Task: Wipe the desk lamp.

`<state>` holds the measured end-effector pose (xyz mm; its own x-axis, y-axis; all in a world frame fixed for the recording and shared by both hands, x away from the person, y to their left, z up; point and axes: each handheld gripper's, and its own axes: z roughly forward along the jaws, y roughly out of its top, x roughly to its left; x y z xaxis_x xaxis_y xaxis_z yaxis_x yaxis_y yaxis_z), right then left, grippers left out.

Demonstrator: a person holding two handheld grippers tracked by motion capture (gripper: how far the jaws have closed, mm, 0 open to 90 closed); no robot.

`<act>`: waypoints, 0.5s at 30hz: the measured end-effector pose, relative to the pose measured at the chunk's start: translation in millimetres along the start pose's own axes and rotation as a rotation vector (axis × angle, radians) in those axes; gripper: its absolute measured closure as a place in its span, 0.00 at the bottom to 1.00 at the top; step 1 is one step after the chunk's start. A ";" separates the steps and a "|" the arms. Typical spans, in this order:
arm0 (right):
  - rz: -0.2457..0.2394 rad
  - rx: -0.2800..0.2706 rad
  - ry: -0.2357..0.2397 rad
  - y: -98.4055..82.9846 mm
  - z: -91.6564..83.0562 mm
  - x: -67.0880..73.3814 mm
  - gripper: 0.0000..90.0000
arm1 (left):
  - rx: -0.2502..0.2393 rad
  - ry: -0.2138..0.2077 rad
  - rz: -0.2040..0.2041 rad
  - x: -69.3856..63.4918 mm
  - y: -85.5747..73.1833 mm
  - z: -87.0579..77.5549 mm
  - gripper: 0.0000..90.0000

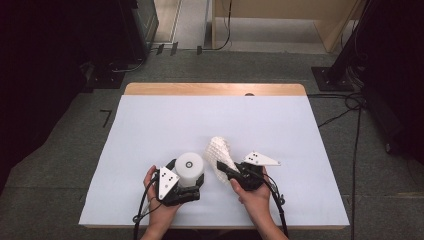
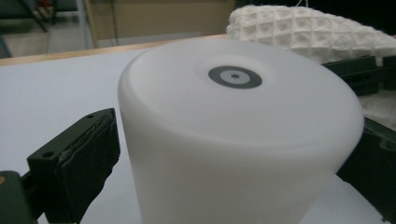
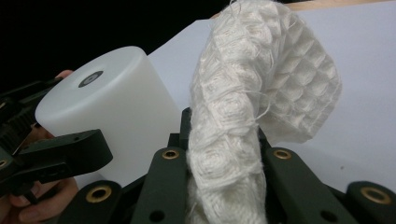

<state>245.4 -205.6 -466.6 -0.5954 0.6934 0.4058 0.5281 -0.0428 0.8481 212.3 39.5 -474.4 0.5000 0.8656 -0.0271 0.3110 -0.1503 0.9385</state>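
Wiping about to start: cloth meets cylinder.
Right claw clamps cloth; left claw seemingly grips cylinder; next, rub its side.

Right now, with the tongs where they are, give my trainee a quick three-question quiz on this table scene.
1. True or false: the right tongs are shut on the waffle cloth.
2. What stands between the left tongs' jaws?
3. The white cylinder is: A) tipped over, B) upright, C) stacked on the cloth.

Key: 1 true. 2 the white cylinder. 3 B.
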 end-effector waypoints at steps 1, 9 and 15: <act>0.003 0.001 -0.001 -0.4 0.2 0.2 0.86 | 0.011 0.003 0.006 -2.6 -1.4 1.9 0.00; 0.028 -0.007 0.026 1.7 0.4 3.8 0.86 | 0.055 -0.026 0.014 6.3 1.6 4.7 0.10; 0.014 -0.024 0.050 8.2 -3.9 12.7 0.86 | -0.034 -0.277 -0.045 30.5 12.6 -5.3 0.10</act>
<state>239.8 -199.9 -453.1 -0.6182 0.6557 0.4335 0.5219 -0.0700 0.8501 227.2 66.5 -461.5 0.6899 0.7065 -0.1575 0.3130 -0.0949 0.9450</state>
